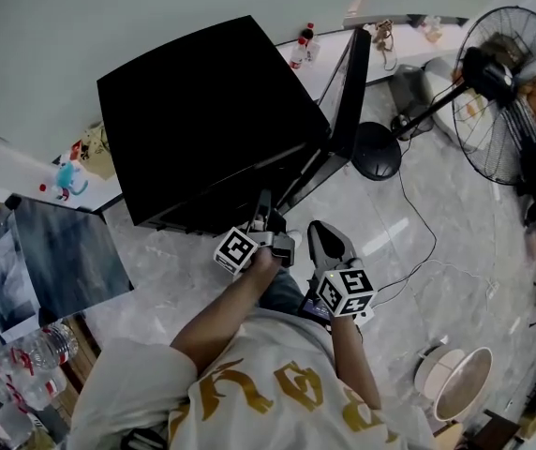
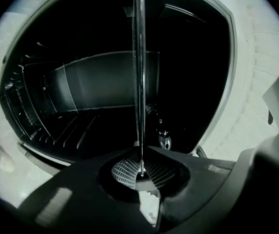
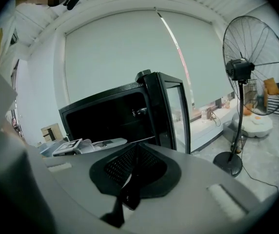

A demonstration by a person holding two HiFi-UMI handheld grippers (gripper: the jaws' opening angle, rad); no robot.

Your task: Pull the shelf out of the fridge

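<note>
Left gripper (image 2: 140,172) clamped on the shelf (image 2: 139,82), right gripper (image 3: 134,165) idle.
I'm pinching the thin shelf edge-on at the open front edge of the fridge (image 1: 202,111), dark interior behind it. My right jaws are pressed together on nothing, just beside the left, facing the open door (image 3: 176,116).

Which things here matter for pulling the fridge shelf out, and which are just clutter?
In the job:
- fridge, its door open
- shelf
- left gripper, jaws shut on the shelf's edge

Lying about:
- standing fan
- water bottles
- white tub
- right gripper, jaws shut, empty
</note>
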